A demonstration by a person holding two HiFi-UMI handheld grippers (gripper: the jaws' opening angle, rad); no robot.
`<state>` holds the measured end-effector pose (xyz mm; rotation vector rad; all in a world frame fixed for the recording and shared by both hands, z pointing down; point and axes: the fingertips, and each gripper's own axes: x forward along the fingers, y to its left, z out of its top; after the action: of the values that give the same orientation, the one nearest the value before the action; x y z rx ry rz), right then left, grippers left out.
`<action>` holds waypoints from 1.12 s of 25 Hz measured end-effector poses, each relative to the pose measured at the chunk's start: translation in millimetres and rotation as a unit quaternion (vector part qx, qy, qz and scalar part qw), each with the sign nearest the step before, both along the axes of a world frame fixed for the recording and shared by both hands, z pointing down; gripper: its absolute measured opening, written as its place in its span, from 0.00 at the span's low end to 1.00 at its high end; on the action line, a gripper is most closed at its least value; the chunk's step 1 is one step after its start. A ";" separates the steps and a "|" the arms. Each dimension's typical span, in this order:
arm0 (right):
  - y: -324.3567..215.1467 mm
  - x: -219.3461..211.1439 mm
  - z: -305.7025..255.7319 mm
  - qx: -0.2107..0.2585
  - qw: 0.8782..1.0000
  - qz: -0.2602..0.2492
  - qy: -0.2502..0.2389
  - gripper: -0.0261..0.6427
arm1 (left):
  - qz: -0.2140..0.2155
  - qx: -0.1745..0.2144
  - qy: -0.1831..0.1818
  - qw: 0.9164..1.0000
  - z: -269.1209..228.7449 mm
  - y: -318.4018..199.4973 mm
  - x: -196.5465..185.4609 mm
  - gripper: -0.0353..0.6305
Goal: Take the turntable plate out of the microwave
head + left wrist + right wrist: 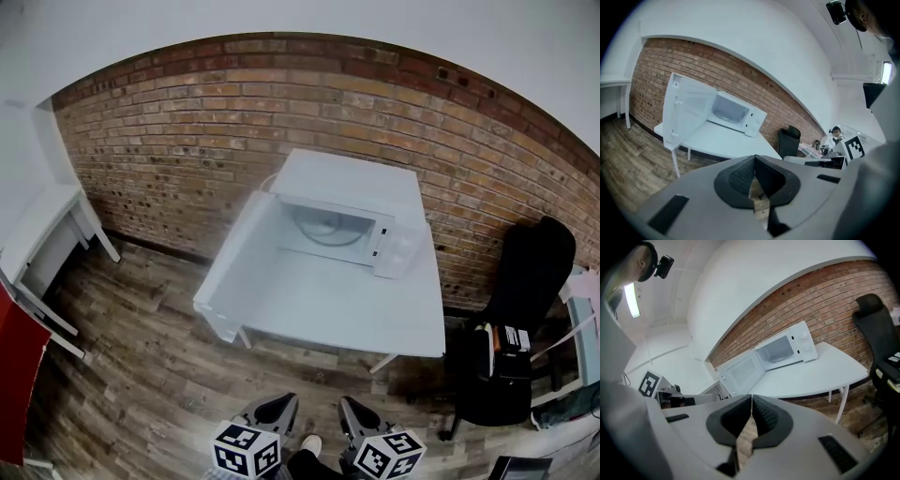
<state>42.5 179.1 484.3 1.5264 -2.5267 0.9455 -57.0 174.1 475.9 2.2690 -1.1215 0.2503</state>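
A white microwave (352, 202) stands on a white table (328, 300) against the brick wall, its door (234, 253) swung wide open to the left. Inside, the glass turntable plate (323, 227) lies flat in the cavity; it also shows faintly as the plate (727, 111) and the plate (778, 350). My left gripper (278, 405) and right gripper (352, 409) are at the bottom of the head view, well short of the table. Both are shut with nothing between the jaws, as seen at the left gripper (754, 161) and right gripper (751, 401).
A black office chair (520, 319) with things on its seat stands right of the table. A white desk (47, 234) is at the left, with a red object (17, 370) near it. Wooden floor lies between me and the table.
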 end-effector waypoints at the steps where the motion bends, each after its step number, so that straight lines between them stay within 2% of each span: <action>1: -8.3 4.2 -0.3 -0.003 1.000 -0.001 -0.003 0.07 | -0.001 0.000 0.000 1.000 0.3 -9.3 5.6 0.07; 10: -65.3 29.9 -3.7 -0.011 1.000 -0.016 -0.012 0.07 | -0.011 -0.009 -0.007 1.000 -1.6 -62.0 34.1 0.07; 17: -107.3 38.1 3.8 -0.020 1.000 -0.012 -0.011 0.07 | 0.002 -0.018 -0.004 1.000 3.3 -101.6 48.1 0.07; 28: -247.0 44.4 1.1 -0.017 1.000 0.021 0.015 0.07 | 0.039 -0.014 0.015 0.999 3.5 -254.7 54.5 0.07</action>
<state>86.9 -67.9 485.4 1.5784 -2.4542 0.9597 -2.5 -80.5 479.4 2.2876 -1.0085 0.2599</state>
